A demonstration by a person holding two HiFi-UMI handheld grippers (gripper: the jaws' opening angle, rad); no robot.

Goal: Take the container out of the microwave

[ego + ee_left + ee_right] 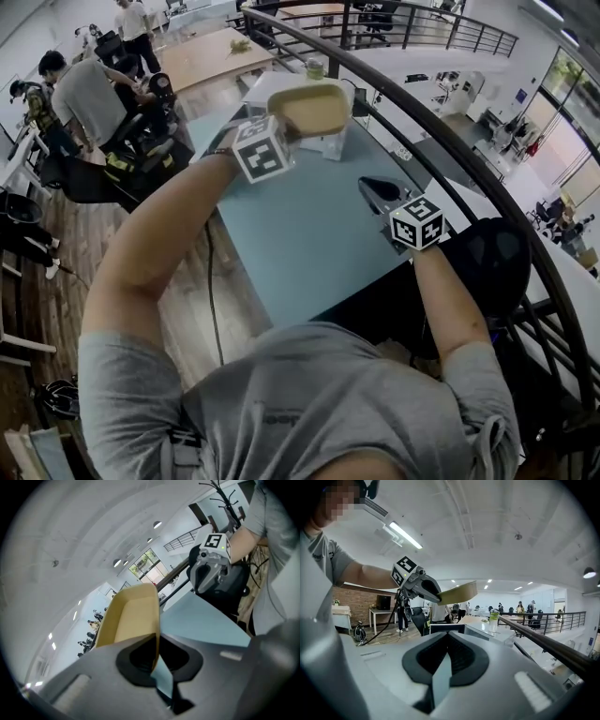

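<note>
The left hand-held gripper [156,654] pinches 1 thin wall of the container [133,618]. It looks light and bendy, so a grip at the rim suits. The right hand-held gripper [443,665] is pressed together, empty.

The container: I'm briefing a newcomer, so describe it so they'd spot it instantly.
Find the pale blue table; above its far end the left gripper holds the container by its rim. It is a shallow, open tan tray, unlike the upright bottle beyond it.

Bright, even daylight from windows [149,560] and a ceiling strip light [405,535]; fisheye-bent edges, black vignetted corners.
</note>
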